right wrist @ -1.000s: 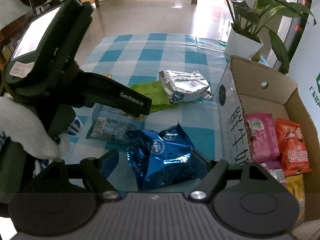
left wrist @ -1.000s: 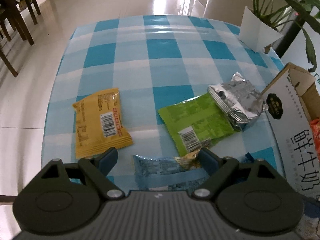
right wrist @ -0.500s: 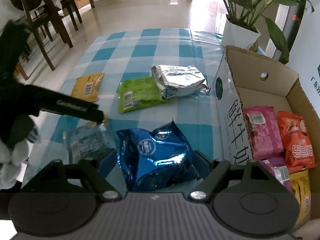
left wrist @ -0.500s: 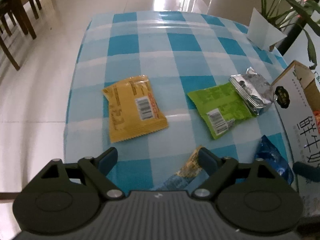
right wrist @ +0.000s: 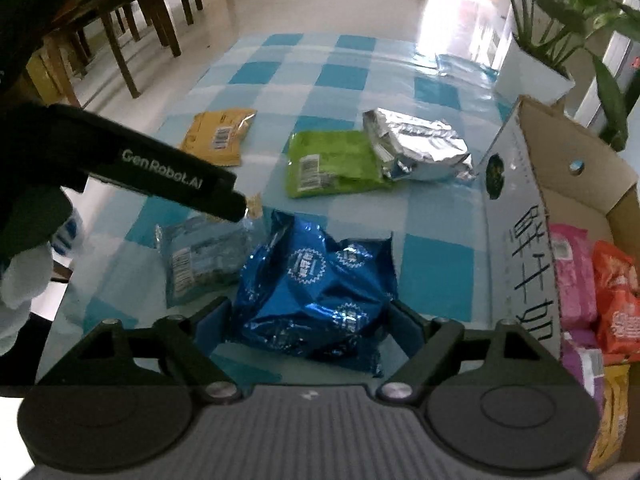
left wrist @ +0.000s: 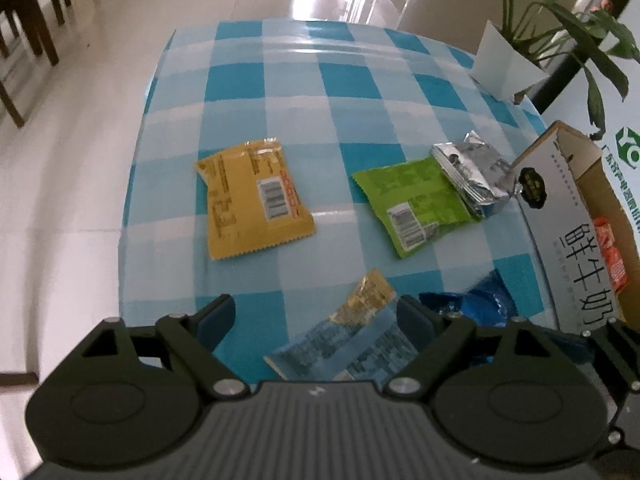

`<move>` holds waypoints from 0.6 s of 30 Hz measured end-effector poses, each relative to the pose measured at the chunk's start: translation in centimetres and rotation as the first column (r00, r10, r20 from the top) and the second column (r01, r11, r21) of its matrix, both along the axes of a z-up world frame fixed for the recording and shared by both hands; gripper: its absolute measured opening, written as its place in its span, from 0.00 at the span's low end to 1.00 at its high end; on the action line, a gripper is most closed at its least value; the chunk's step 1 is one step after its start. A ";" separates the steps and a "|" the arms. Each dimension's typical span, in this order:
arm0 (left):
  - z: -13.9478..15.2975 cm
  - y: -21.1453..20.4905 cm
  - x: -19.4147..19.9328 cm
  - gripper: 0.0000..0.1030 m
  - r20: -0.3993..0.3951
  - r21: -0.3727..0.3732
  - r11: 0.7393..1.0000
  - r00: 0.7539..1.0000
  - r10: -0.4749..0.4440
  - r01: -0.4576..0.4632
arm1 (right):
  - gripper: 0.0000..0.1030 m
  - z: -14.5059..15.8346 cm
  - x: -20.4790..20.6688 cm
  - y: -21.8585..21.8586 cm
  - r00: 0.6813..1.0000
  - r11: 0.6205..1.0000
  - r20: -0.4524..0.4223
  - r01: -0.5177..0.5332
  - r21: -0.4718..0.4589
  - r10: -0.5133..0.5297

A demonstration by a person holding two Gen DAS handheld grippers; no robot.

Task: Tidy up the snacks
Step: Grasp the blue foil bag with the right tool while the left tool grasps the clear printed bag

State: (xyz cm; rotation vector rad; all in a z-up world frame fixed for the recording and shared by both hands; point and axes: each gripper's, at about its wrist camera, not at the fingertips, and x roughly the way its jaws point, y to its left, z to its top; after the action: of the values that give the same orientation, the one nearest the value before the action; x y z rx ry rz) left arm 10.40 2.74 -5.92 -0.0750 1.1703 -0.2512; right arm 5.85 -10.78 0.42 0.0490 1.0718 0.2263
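Observation:
My left gripper (left wrist: 314, 314) is open over a pale blue snack packet (left wrist: 352, 344) lying between its fingers on the checked table. My right gripper (right wrist: 310, 316) is open around a shiny dark blue bag (right wrist: 316, 284) that rests on the table; whether the pads touch it is unclear. The left gripper's finger (right wrist: 168, 168) crosses the right wrist view, above the pale blue packet (right wrist: 204, 256). A yellow packet (left wrist: 252, 200), a green packet (left wrist: 416, 204) and a silver bag (left wrist: 472, 176) lie farther out. The cardboard box (right wrist: 520, 200) at the right holds pink and orange packets.
A white pot with a green plant (right wrist: 532, 68) stands at the table's far right corner. Wooden chairs (right wrist: 132, 12) stand on the tiled floor at the left. The table's left edge (left wrist: 132, 184) drops to the floor.
The left gripper has pulled back and swung left, so the packets sit farther off. The right gripper has closed in on the dark blue bag, which now fills the gap between its fingers.

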 end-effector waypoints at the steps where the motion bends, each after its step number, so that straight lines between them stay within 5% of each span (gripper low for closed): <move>1: -0.1 0.1 0.0 0.85 -0.008 -0.012 1.000 1.000 0.014 -0.014 | 0.85 0.0 0.1 -0.2 1.000 1.000 0.002 0.013 -0.005 -0.013; 9: -0.6 -0.2 0.0 0.85 -0.032 -0.032 0.997 0.997 0.069 -0.070 | 0.93 -0.5 0.9 -1.4 0.993 0.993 0.006 0.118 0.017 -0.118; 18: -1.8 -2.0 -0.4 0.86 -0.002 0.053 0.998 0.999 0.046 -0.046 | 0.93 -1.6 1.9 -1.4 0.984 0.982 -0.037 0.177 0.067 -0.175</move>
State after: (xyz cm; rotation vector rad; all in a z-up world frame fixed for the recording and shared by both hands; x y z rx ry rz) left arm 9.98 0.78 -7.75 -0.0558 1.1765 -0.1800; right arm 7.79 -12.20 -1.21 0.2096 1.0837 0.1034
